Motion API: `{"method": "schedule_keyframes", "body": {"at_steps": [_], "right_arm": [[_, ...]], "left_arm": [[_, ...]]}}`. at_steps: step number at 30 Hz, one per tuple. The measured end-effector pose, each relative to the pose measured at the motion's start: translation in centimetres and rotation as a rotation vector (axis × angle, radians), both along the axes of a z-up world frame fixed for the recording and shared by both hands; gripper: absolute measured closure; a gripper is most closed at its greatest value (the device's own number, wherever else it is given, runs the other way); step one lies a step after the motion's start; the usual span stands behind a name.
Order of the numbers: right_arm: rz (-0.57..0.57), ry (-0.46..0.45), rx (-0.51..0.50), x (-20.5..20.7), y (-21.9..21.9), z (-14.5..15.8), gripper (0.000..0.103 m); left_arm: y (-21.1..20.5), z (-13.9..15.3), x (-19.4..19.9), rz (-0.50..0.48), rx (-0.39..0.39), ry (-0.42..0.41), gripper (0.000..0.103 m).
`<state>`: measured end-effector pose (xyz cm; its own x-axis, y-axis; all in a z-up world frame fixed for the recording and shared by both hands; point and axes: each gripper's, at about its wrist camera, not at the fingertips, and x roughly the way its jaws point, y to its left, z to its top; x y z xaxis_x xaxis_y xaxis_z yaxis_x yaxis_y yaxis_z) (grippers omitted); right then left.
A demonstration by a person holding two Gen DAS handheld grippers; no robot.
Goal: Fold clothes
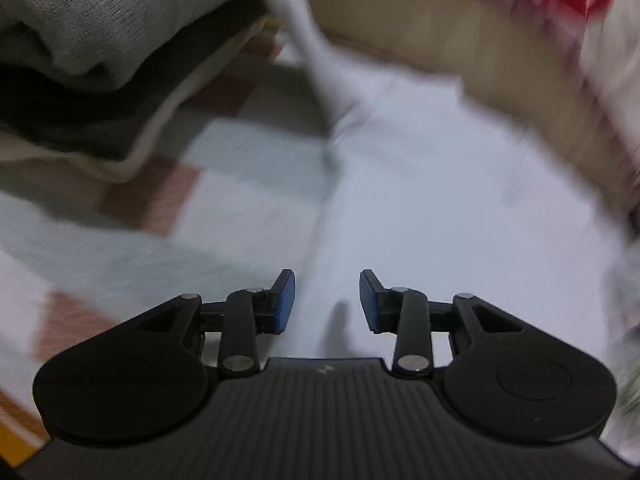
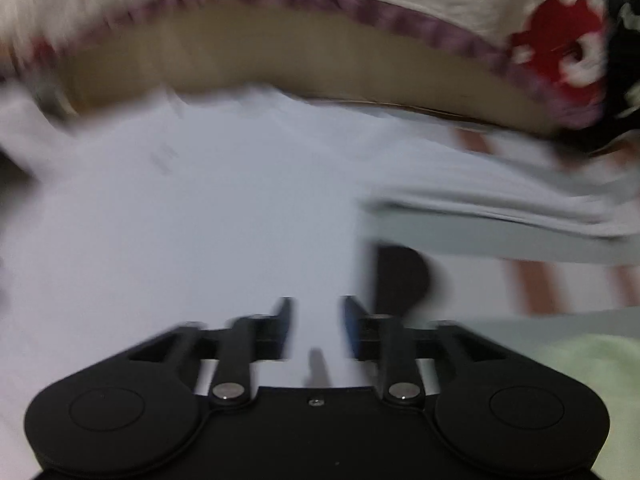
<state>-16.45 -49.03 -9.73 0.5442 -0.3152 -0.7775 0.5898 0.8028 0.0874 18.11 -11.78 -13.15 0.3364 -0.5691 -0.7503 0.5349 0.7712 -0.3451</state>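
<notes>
A checked bedsheet (image 1: 132,216) in pale green, white and brown squares spreads under me, with a tan cardboard box (image 1: 440,36) at its far side and a cream quilt printed in red (image 2: 560,48) draped over the box's top. A white garment (image 1: 440,208) lies flat on the sheet directly below both my tools. My left gripper (image 1: 327,300) hangs above it with its blue pads (image 1: 286,300) parted and nothing between them. My right gripper (image 2: 316,326) is likewise unclenched over the same white cloth, though the blur makes its fingertips hard to read. Folded grey and cream clothes (image 1: 80,40) sit stacked at the far left, just beside the garment's edge.
</notes>
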Motion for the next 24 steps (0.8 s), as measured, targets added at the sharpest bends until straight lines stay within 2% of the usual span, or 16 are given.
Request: {"method": "schedule_keyframes", "body": {"at_steps": [1,4,6,8,11,16,17,20,22,23,24], "right_arm": [[0.034,-0.015,0.022,1.5,0.1,-0.3,0.062],[0.176,-0.063,0.025,5.7,1.7,-1.0,0.062],[0.275,-0.081,0.017,8.2,2.9,-1.1,0.062],[0.369,-0.084,0.001,10.5,4.3,-1.1,0.061],[0.501,-0.077,-0.04,13.8,6.1,-0.6,0.061],[0.689,-0.076,-0.121,18.5,7.5,1.5,0.058],[0.709,-0.082,-0.143,19.4,7.6,1.7,0.054],[0.725,-0.081,-0.195,21.2,7.5,1.3,0.053],[0.69,-0.096,-0.178,21.0,6.9,0.9,0.053],[0.673,-0.102,-0.169,20.9,6.6,0.7,0.053],[0.661,-0.099,-0.152,20.5,6.2,0.2,0.053]], "left_arm": [[-0.4,0.5,-0.2,0.007,-0.01,-0.051,0.067],[-1.4,1.5,-0.8,0.031,0.001,-0.274,0.061],[-1.2,2.1,-0.4,0.075,-0.017,-0.339,0.061],[-0.3,3.1,0.7,0.141,-0.079,-0.362,0.059],[0.6,4.1,3.3,0.204,-0.169,-0.349,0.049],[-2.4,3.8,8.7,0.197,-0.159,-0.305,0.048],[-3.2,3.6,9.7,0.199,-0.163,-0.3,0.048],[-4.8,2.9,11.4,0.265,-0.192,-0.281,0.048],[-4.9,3.2,11.4,0.294,-0.257,-0.315,0.055],[-5.0,3.5,11.1,0.268,-0.289,-0.359,0.068],[-5.4,4.0,10.6,0.233,-0.289,-0.421,0.075]]}}
